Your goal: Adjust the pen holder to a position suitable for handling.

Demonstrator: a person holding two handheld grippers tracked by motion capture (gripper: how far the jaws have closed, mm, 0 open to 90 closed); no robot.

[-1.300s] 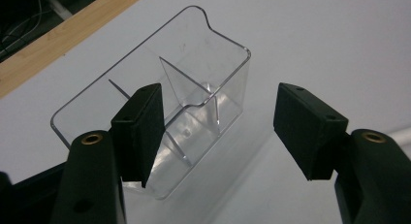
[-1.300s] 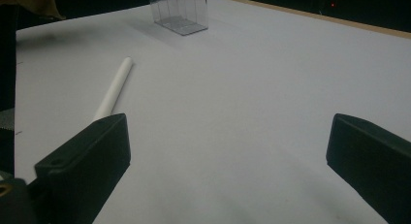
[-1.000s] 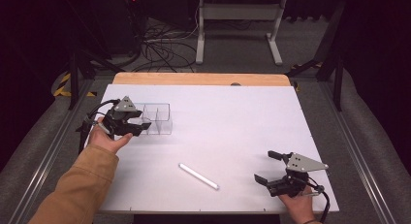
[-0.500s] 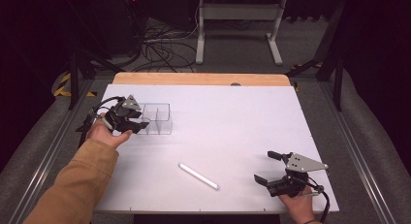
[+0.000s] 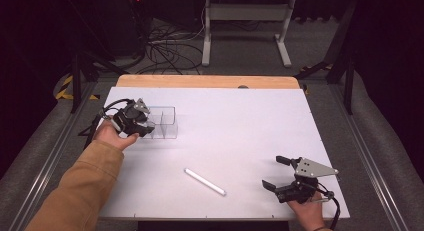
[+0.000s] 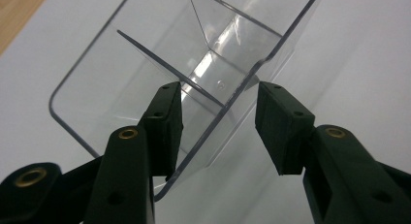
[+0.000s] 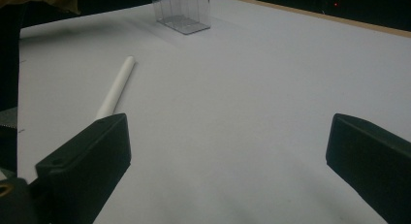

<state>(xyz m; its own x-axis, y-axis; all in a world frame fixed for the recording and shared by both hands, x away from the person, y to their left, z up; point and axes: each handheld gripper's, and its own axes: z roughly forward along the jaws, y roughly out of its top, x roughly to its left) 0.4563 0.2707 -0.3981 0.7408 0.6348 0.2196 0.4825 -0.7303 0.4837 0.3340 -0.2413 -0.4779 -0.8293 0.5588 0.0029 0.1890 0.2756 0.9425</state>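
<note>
Jaws of left gripper (image 6: 218, 132) closing astride clear box (image 5: 162, 123) wall, unpinched; right gripper (image 5: 274, 172) wide, empty.

Open table (image 5: 240, 121) between clear box (image 5: 162, 123) and white tube (image 5: 205, 181)

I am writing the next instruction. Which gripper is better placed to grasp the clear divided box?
Left. The left gripper already straddles a wall of the clear divided box, and its jaws have just been closing with a gap remaining. The right gripper rests open at the table's near right, nearer the white tube.
</note>
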